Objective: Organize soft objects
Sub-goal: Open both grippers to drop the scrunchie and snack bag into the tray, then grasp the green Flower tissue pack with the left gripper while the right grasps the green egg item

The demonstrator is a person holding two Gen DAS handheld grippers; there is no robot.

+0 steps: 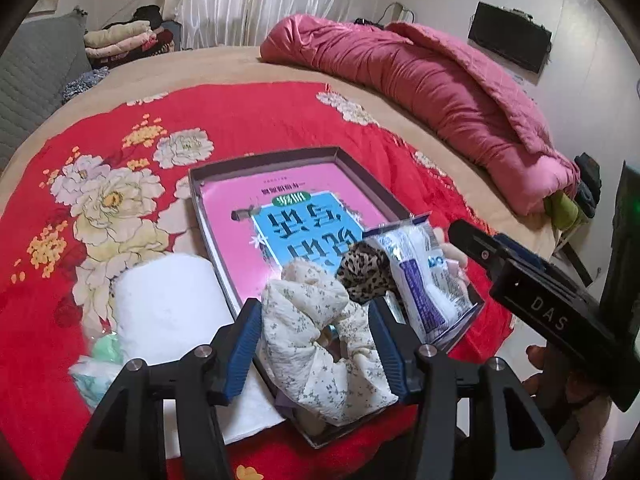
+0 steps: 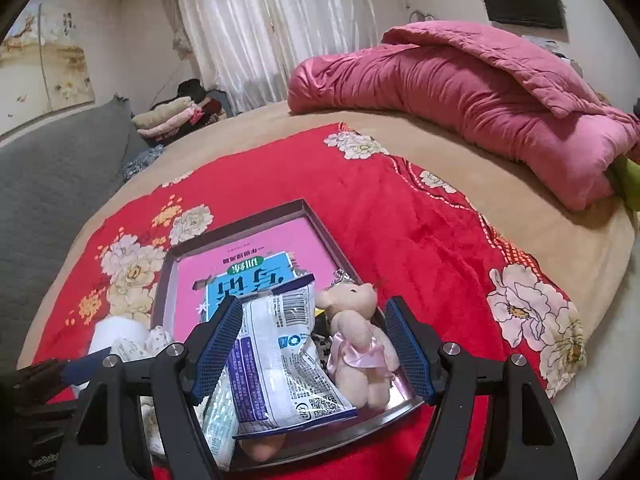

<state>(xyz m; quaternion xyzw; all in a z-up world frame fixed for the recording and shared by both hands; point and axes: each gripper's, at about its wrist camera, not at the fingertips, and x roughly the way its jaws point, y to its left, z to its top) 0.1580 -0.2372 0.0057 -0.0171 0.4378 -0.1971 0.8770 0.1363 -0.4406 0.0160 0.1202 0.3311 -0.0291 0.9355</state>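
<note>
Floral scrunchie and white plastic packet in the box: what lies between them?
A leopard-print scrunchie sits between the floral scrunchie and the white plastic packet, clearest in the left wrist view.

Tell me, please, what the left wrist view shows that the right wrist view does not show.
Only the left wrist view shows the leopard-print scrunchie clearly, the floral scrunchie between the left tool, and the white roll in full. Only the right wrist view shows the small bear whole, beside the right tool. Both show the box, its pink book and the plastic packet.
</note>
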